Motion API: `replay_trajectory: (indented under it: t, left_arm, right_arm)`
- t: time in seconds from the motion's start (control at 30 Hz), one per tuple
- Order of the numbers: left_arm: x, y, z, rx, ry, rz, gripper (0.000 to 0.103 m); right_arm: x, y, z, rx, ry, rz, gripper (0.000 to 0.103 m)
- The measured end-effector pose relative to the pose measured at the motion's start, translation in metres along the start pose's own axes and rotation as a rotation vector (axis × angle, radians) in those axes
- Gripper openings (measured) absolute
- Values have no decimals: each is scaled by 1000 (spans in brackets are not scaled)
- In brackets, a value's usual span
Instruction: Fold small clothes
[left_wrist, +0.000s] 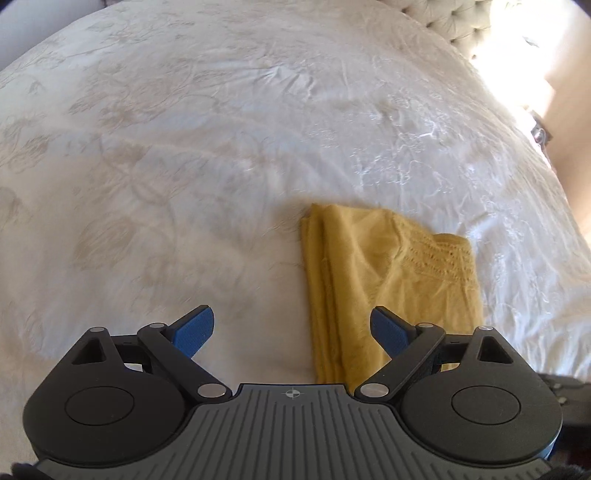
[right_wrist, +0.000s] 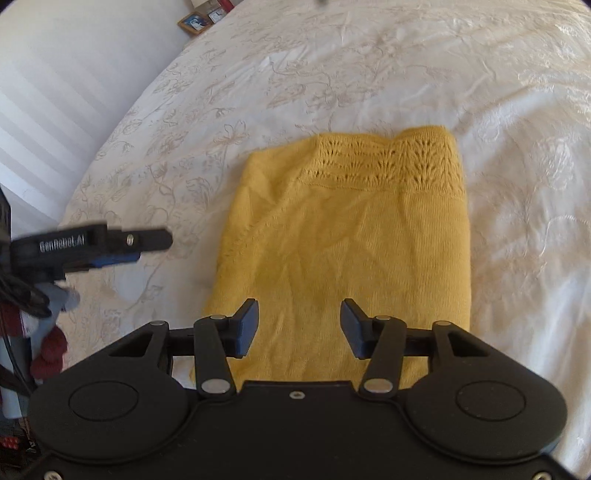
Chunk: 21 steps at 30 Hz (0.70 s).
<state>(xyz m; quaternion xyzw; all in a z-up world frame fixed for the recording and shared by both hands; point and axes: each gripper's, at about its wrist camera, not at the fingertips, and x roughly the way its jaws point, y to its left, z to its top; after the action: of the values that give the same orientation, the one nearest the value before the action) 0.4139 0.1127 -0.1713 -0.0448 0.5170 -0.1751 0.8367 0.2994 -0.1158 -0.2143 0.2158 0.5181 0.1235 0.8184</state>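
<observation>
A mustard-yellow knit garment (right_wrist: 347, 236) lies folded into a rectangle on the white bedspread, with a lace-patterned band at its far end. It also shows in the left wrist view (left_wrist: 384, 280), right of centre. My right gripper (right_wrist: 299, 326) is open and empty above the garment's near end. My left gripper (left_wrist: 293, 332) is open and empty, hovering over the garment's left folded edge. The left gripper also shows from the side in the right wrist view (right_wrist: 122, 247), left of the garment.
The white floral bedspread (left_wrist: 184, 147) fills both views. A tufted headboard (left_wrist: 454, 18) is at the far right. Picture frames (right_wrist: 195, 22) stand beyond the bed edge. Dark red and grey items (right_wrist: 48, 350) lie at the left edge.
</observation>
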Motion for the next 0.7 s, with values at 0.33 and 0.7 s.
replay_trajectory:
  t: [0.33, 0.7]
  left_arm:
    - [71, -45, 30, 111, 13, 51, 93]
    - [84, -1, 13, 23, 37, 117, 96]
  right_arm:
    - [18, 16, -24, -101, 101, 51, 68]
    - [-25, -9, 35, -201, -117, 23, 103]
